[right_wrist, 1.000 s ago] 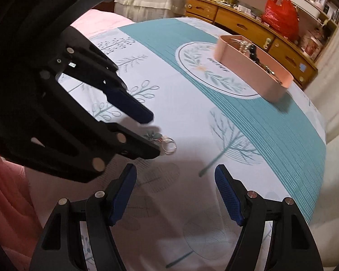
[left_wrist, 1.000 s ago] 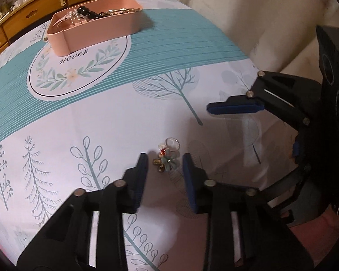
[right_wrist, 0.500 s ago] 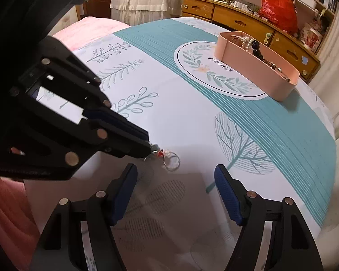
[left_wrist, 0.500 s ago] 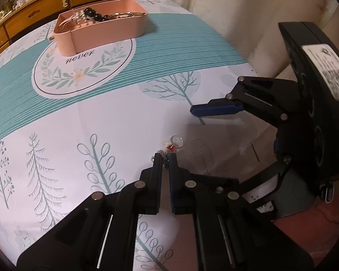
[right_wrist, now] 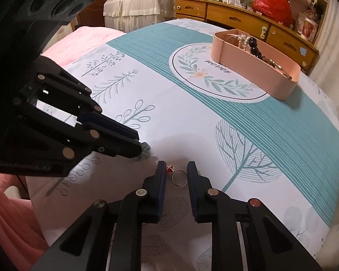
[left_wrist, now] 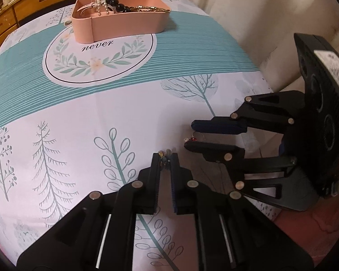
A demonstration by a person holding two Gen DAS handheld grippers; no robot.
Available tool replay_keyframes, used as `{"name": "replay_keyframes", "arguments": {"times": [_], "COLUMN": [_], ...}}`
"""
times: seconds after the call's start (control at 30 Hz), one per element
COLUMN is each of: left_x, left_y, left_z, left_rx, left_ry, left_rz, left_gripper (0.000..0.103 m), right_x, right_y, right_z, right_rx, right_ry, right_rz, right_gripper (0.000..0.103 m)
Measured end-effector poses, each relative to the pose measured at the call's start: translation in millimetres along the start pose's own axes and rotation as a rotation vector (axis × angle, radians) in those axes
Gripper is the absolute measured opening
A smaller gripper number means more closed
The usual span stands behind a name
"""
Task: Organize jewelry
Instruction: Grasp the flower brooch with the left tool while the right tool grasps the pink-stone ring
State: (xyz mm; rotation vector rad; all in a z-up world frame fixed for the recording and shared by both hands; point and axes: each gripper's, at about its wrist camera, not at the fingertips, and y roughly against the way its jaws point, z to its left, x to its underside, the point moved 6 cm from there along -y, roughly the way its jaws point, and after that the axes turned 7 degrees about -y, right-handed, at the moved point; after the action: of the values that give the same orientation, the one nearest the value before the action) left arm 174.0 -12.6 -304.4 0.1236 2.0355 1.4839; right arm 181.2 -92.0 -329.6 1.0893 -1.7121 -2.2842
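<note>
Left gripper point(left_wrist: 166, 159): its fingers point(left_wrist: 156, 169) are drawn in close and pinch a small pale green charm point(right_wrist: 144, 150) at their tips, just above the cloth.
Green charm: it pokes out past the left fingertips in both views; a tiny gold bit shows beside it in the left wrist view.
Right gripper point(right_wrist: 176, 177): its fingers point(right_wrist: 161, 180) stand part-way apart on either side of a ring, with a gap on each side; nothing is gripped.
Ring point(right_wrist: 179, 178): a thin silver band with a red bead point(right_wrist: 170, 169) at its far end, lying flat on the cloth between the right fingertips, near the green charm but apart from it.
Tablecloth point(left_wrist: 83, 117): white with teal tree prints, a teal striped band and a round wreath badge reading "never"; it covers the counter.
Pink tray point(left_wrist: 124, 26): sits at the far side of the counter on the edge of the wreath badge, well apart from both grippers.
Tray contents: pearls point(left_wrist: 100, 2), dark beads point(left_wrist: 115, 3) and a gold chain point(left_wrist: 147, 9) lie heaped inside.
Beyond the counter: wooden drawers point(right_wrist: 232, 17) with a red bag point(right_wrist: 271, 2) on top.
</note>
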Motion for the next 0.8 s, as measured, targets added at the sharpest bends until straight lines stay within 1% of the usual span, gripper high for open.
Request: {"name": "replay_keyframes", "arguments": {"times": [0.03,0.07,0.1,0.13,0.2,0.27,0.3,0.33,0.37,0.47,0.53,0.67,0.8], "left_x": [-0.4,0.4,-1.1,-1.7,-2.7,-3.3,-3.5,-3.5,-3.7,-4.4,-4.2,-6.0,-15.8], "left_y": [-2.5,-5.2,-5.4,-5.8,-6.3,-6.8,-7.2,-7.5,-7.6,-5.9,-5.5,-1.3,9.0], "left_z": [0.4,0.8,0.3,0.5,1.1,1.7,2.3,2.3,0.7,-3.5,-4.1,3.7,20.4], "left_rx": [-0.01,-0.02,-0.022,-0.025,-0.019,-0.016,-0.022,-0.021,0.003,0.0,0.003,0.011,0.039], "left_ry": [0.0,-0.003,-0.009,-0.013,-0.018,-0.025,-0.03,-0.036,-0.04,-0.068,-0.071,-0.035,0.034], "left_rz": [0.013,0.03,0.017,0.015,0.007,-0.003,-0.006,-0.008,-0.009,-0.018,-0.017,-0.028,-0.049], "left_gripper": [0.023,0.026,0.028,0.03,0.03,0.03,0.028,0.021,0.016,0.012,0.012,0.012,0.012], "right_x": [-1.0,-0.8,-1.5,-2.1,-2.4,-2.6,-2.9,-2.9,-3.2,-3.4,-2.5,-2.6,-10.4], "right_y": [-0.2,-0.2,-0.5,-0.4,-0.2,0.1,0.1,0.4,0.4,0.7,1.0,0.4,2.5], "right_z": [-1.7,-2.4,-4.4,-5.2,-8.0,-10.0,-10.7,-11.3,-11.7,-13.0,-13.6,-16.8,-26.5], "right_rx": [-0.007,-0.01,-0.012,-0.013,-0.016,-0.018,-0.018,-0.018,-0.022,-0.027,-0.029,-0.042,-0.082], "right_ry": [-0.011,-0.021,-0.036,-0.049,-0.076,-0.099,-0.107,-0.117,-0.129,-0.155,-0.173,-0.22,-0.334], "right_rz": [0.008,0.012,0.018,0.02,0.023,0.024,0.025,0.027,0.031,0.034,0.038,0.048,0.035], "right_gripper": [0.017,0.013,0.009,0.009,0.009,0.009,0.009,0.008,0.008,0.008,0.008,0.008,0.008]}}
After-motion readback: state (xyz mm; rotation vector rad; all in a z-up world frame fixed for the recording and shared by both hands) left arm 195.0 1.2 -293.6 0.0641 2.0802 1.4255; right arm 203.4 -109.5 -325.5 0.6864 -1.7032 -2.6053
